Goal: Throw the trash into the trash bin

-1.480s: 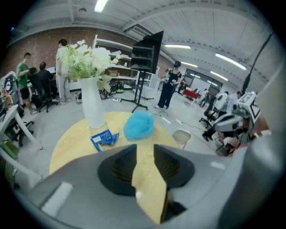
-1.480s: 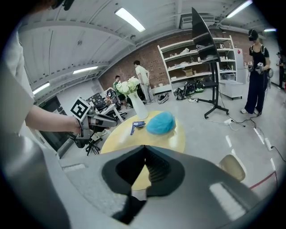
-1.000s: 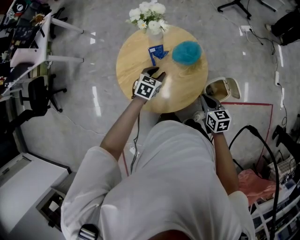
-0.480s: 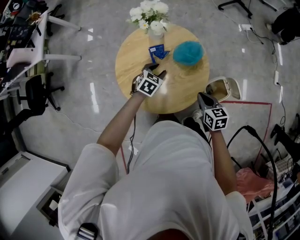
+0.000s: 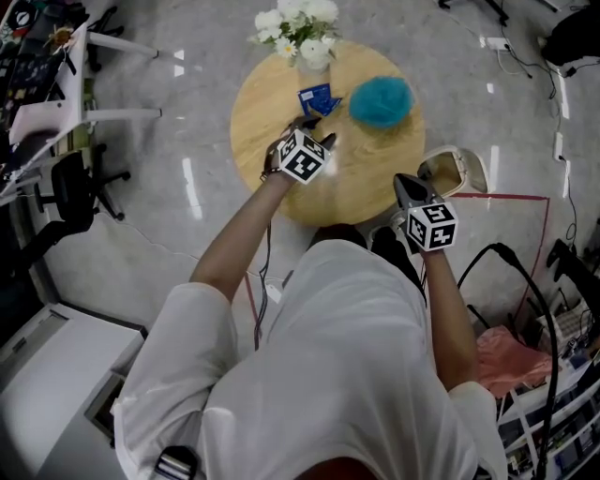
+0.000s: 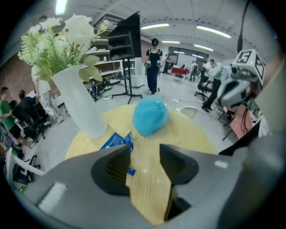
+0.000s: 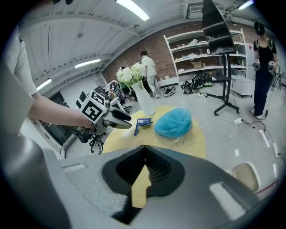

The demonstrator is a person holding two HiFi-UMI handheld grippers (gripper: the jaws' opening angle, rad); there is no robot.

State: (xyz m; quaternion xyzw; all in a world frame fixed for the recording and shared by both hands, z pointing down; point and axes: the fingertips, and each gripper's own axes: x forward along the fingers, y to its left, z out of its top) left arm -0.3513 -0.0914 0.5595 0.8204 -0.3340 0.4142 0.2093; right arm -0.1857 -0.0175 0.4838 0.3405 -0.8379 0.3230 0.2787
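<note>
1. As the head view is read from its left edge, a white desk (image 5: 52,112) and a dark office chair (image 5: 75,187) are noted on the grey floor, well apart from the round wooden table (image 5: 262,122).
2. The left gripper (image 5: 315,131) is held over the middle of the table, pointed down and away from the person. Seen along its own jaws, the left gripper (image 6: 145,152) is parted and has just been opening. Only bare tabletop shows between the pads, and nothing is gripped.
3. A blue wrapper (image 5: 318,99) is recorded lying flat on the table, just beyond the tips of the left gripper. In the left gripper view the wrapper (image 6: 117,141) shows past the left-hand jaw, not between the pads.
4. A white vase (image 5: 314,56) of white flowers (image 5: 292,19) stands upright at the far edge of the table, just behind the wrapper.
5. A crumpled teal net cap (image 5: 380,100) lies on the table to the right of the wrapper, apart from it.
6. The right gripper (image 5: 403,185) is held off the near right edge of the table, near the bin. In its own view the right gripper (image 7: 144,150) is closed tip to tip, with nothing held.
7. The trash bin (image 5: 452,171), cream-rimmed and open-topped, stands on the floor just beside the right edge of the table. A red tape line (image 5: 506,199) is noted on the floor next to it.
</note>
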